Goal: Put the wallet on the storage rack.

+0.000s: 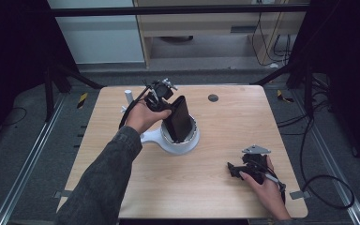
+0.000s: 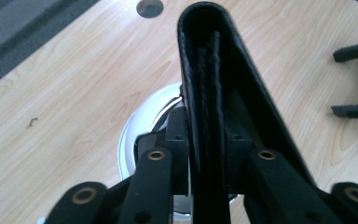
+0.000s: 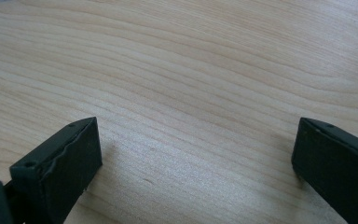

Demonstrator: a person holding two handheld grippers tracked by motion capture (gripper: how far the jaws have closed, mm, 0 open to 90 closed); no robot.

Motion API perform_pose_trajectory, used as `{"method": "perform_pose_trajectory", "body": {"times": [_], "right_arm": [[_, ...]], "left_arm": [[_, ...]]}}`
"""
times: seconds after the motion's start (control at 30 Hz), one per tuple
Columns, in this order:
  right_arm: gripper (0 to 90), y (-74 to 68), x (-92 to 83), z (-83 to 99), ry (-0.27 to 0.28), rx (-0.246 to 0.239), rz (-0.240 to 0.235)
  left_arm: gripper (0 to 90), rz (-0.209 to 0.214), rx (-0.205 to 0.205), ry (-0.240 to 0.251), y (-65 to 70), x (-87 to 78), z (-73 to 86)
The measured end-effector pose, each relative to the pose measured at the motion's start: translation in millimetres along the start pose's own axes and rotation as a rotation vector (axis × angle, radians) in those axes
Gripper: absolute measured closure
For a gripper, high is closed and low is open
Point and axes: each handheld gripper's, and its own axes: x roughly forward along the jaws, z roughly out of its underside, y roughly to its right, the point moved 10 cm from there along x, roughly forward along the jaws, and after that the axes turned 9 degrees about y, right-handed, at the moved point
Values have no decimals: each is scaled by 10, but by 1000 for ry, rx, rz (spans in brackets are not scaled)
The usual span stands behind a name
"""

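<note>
Wallet (image 1: 177, 118) upright in pot (image 1: 180, 143); pot mid-table (image 1: 225, 140).

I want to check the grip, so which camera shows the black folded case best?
The left gripper view: the black folded case stands edge-on between the left gripper jaws, pads pressing both sides. The high view shows it smaller, standing in the white bowl. The right gripper view looks at bare table.
</note>
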Motion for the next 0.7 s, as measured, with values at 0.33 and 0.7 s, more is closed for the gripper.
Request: {"method": "perform_pose_trajectory", "body": {"times": [0.33, 0.7], "right_arm": [[18, 0, 0, 0, 0, 0, 0], [18, -1, -2, 1, -2, 1, 1]], "left_arm": [[663, -66, 10, 104, -57, -291, -105], [603, -130, 66, 172, -50, -676, -104]]}}
